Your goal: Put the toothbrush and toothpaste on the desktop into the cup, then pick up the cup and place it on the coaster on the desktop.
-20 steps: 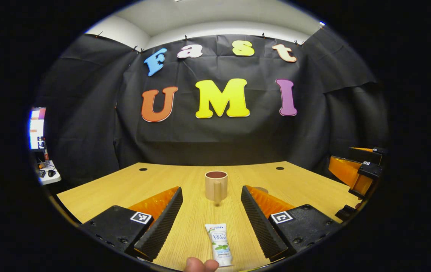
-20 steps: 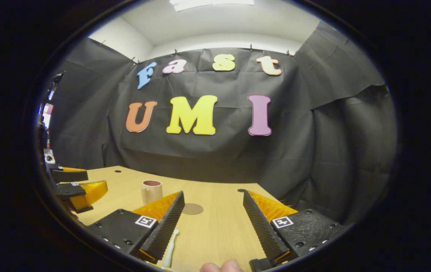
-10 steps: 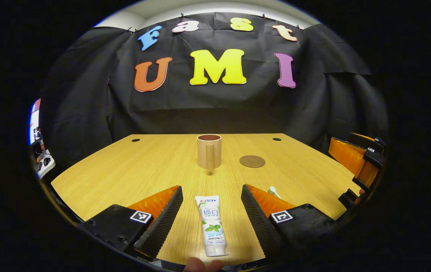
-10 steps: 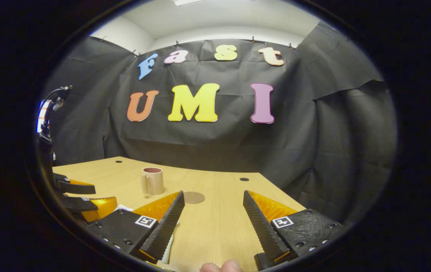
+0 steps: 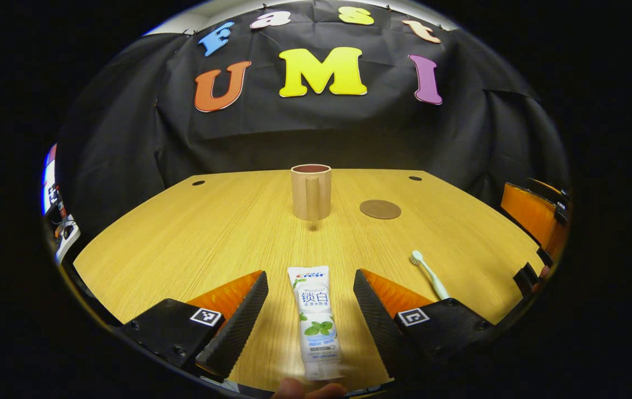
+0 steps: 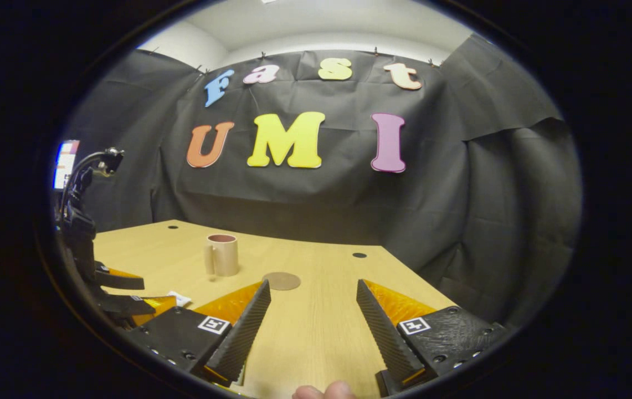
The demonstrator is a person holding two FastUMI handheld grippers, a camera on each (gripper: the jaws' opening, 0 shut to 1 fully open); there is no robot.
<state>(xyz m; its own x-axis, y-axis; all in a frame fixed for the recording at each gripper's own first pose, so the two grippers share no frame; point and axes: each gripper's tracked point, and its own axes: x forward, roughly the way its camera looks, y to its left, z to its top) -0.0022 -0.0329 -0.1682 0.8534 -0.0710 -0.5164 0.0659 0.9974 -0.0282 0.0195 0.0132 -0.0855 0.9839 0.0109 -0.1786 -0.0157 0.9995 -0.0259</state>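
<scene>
A white toothpaste tube lies on the wooden desk, lengthwise between the wide-apart fingers of my left gripper, which is open around it without touching. A pale toothbrush lies to its right. Farther back stands a beige cup with its handle toward me, and a round brown coaster lies right of it. In the right gripper view my right gripper is open over bare desk, with the cup, the coaster and the left gripper off to the left.
Two dark cable holes sit near the desk's far edge. A side stand with a screen and small gear is at the far left. The right gripper's orange finger shows at the desk's right edge. A fingertip shows at the bottom.
My left gripper has tilted down and moved forward, so the toothpaste now lies between its fingers and the toothbrush has come into sight. My right gripper has risen slightly.
</scene>
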